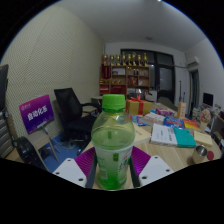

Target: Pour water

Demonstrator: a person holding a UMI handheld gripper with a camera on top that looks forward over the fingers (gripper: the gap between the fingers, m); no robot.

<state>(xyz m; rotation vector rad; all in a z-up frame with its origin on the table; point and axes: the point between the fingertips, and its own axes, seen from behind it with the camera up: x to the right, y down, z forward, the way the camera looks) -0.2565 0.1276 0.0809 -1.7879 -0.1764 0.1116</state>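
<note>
Gripper (112, 168) clasping the bottle (112, 140)

Fingers are pressing its mid-body at 12 o'clock; thin plastic is probably soft, slippery, water-heavy, so the low grip suits.

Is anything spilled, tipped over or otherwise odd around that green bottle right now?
Nothing stands out. The green bottle stands upright between the gripper fingers, its green cap on, no spill visible. The table beyond holds scattered books and boxes, cluttered but not toppled.

An office: swivel chair (70, 108), cluttered desk (170, 150), trophy shelves (128, 72).
</note>
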